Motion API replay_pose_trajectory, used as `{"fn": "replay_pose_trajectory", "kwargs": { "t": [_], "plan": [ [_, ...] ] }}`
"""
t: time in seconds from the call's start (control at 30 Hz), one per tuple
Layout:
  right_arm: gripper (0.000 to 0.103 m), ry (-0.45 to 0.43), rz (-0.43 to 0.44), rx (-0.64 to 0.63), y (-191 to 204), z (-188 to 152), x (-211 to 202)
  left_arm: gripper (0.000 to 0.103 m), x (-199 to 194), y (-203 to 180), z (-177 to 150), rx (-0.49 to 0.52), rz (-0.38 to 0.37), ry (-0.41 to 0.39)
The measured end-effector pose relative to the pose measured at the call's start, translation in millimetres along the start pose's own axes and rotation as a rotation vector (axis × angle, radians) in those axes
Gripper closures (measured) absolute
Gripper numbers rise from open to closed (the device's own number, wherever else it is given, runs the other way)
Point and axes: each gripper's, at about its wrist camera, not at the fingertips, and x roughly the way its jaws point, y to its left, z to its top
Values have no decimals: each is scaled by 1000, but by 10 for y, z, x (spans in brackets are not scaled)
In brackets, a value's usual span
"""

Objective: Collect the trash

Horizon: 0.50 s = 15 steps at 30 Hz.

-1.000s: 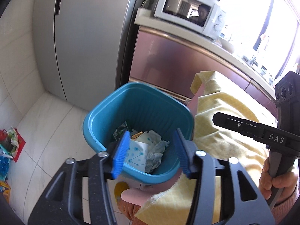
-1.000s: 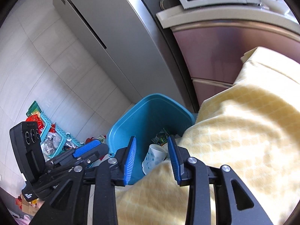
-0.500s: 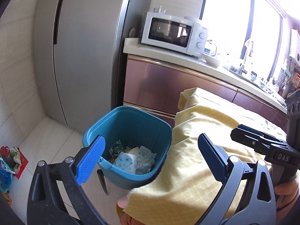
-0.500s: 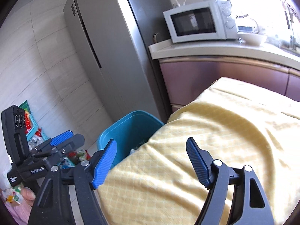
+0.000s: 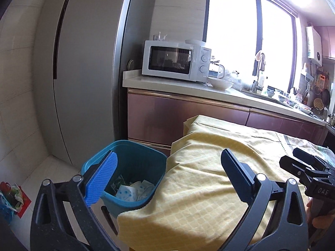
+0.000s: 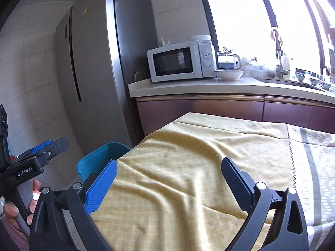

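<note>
Left hand-held gripper (image 5: 167, 177): jaws spread wide, nothing between them. It hangs above the near corner of the bench, which is draped in a yellow cloth (image 5: 209, 188).

Blue bin (image 5: 136, 167) stands on the tiled floor just beside the left end of the bench, in front of the grey fridge (image 5: 83, 73). The cloth's hanging edge touches or overlaps the bin's right rim. In the left wrist view the bin sits below and to the left of the gap, partly behind the blue pad of the left finger (image 5: 100, 179).

Trash (image 5: 134, 190) lies in the bottom of the bin: crumpled white paper with blue dots, a green wrapper beside it. Well apart from both grippers, lower than the fingertips.

Right hand-held gripper (image 6: 167, 182): jaws also spread wide, empty, over the cloth. From this view only the bin's upper rim shows (image 6: 100, 156), left of the left finger; contents hidden.

White microwave (image 5: 175, 60) and a white bowl (image 5: 219, 83) on the kitchen counter behind. Loose colourful packets (image 5: 11, 196) on the floor at far left.
</note>
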Motion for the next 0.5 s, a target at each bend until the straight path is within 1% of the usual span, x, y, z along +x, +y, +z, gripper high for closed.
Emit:
{"fn": "replay_pose_trajectory", "kwargs": {
  "t": [0.2,0.33,0.5],
  "plan": [
    [7,-48,-99,25,-182,-103,-277,6,-101,-245,-29,36,-26,-32],
    [7,-97,-133,35,-254,-117,-427,6,-164,-393,-50,59,-39,-58],
    [7,-120,-170,28,-285,-134,-529,6,-173,-540,-84,84,-48,-77]
  ]
}}
